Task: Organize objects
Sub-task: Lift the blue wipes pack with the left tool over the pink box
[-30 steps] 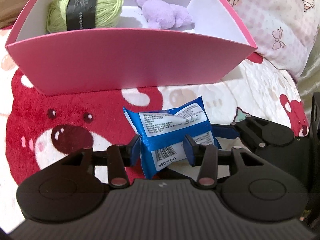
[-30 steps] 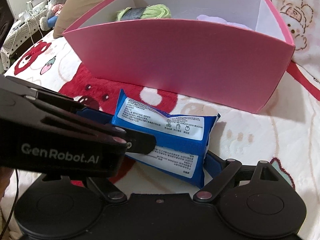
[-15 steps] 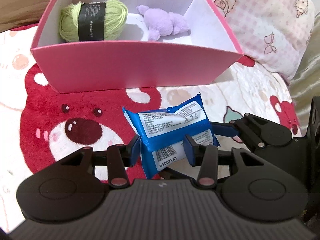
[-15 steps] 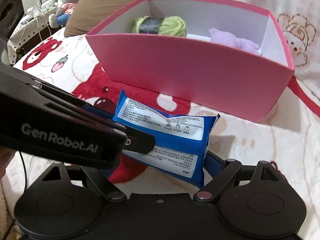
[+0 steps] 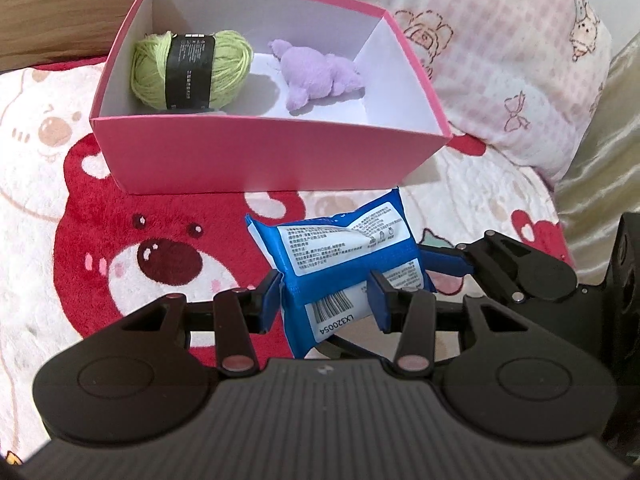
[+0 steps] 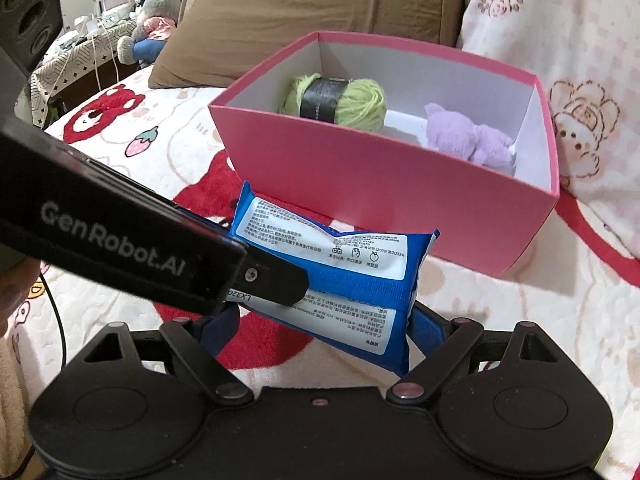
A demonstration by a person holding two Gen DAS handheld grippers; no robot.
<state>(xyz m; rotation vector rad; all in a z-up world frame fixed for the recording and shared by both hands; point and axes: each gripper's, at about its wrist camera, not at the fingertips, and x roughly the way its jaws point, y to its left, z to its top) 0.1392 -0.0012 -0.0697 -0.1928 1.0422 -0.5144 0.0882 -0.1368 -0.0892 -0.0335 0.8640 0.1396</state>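
A blue wet-wipe pack (image 5: 340, 256) is held in the air in front of a pink box (image 5: 264, 152). My left gripper (image 5: 324, 300) is shut on its near end. My right gripper (image 6: 320, 320) is shut on its other end; it also shows in the right wrist view (image 6: 332, 276). The right gripper's fingers (image 5: 444, 260) reach in from the right in the left wrist view. The box (image 6: 380, 184) holds a green yarn ball (image 5: 192, 70) and a purple plush toy (image 5: 316, 74). The pack hangs lower than the box rim.
The box stands on a blanket with a red bear print (image 5: 132, 256). A pink patterned pillow (image 5: 512, 60) lies right of the box, a brown pillow (image 6: 312, 12) behind it. A side table with plush toys (image 6: 120, 28) is far left.
Both grippers have risen with the pack held between them. The box now appears lower and farther, and more of its inside shows.
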